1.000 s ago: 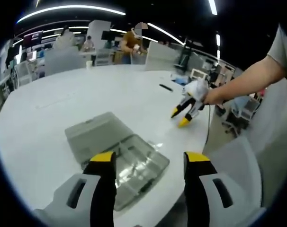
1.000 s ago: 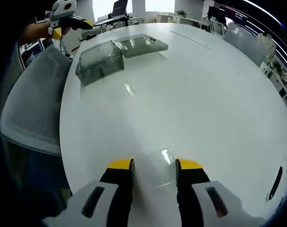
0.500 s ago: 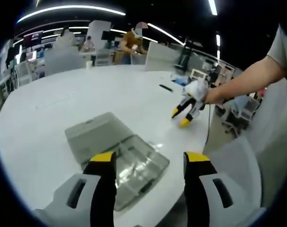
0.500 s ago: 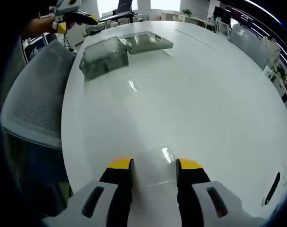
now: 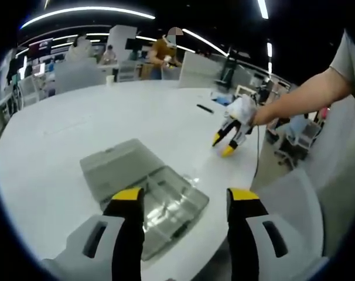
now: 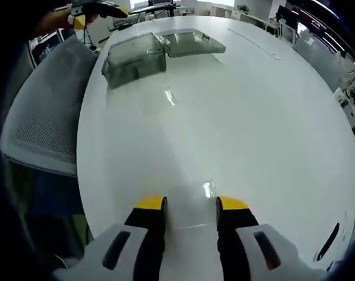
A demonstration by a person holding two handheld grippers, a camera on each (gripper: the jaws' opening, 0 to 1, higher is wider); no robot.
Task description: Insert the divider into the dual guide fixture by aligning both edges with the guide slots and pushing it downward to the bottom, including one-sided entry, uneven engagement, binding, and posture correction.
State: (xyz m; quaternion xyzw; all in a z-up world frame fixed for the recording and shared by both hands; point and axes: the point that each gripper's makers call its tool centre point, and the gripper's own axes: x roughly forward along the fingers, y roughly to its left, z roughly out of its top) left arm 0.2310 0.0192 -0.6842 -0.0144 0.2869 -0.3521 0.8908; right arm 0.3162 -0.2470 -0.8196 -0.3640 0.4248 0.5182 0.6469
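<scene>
On the round white table [image 6: 236, 111], the clear plastic divider sheet [image 6: 190, 209] lies flat between the right gripper [image 6: 191, 204]'s spread jaws. The smoky transparent guide fixture [image 5: 145, 184] sits well apart, under the left gripper [image 5: 180, 194]'s spread, empty jaws, beside a grey mesh chair [image 6: 40, 126].

Clear plastic fixture [image 5: 145, 193] on glossy white table [image 5: 78, 123].

The right gripper [image 6: 190, 205] hangs low over the white bench [image 6: 253, 117], its yellow-tipped fingers [image 6: 149, 206] apart on either side of a clear divider [image 6: 189, 205] lying flat. Far across the bench sit the clear fixture [image 6: 133, 58] and a clear tray [image 6: 190, 42] — touching. A mesh chair [image 6: 40, 123] stands beside the bench edge.
</scene>
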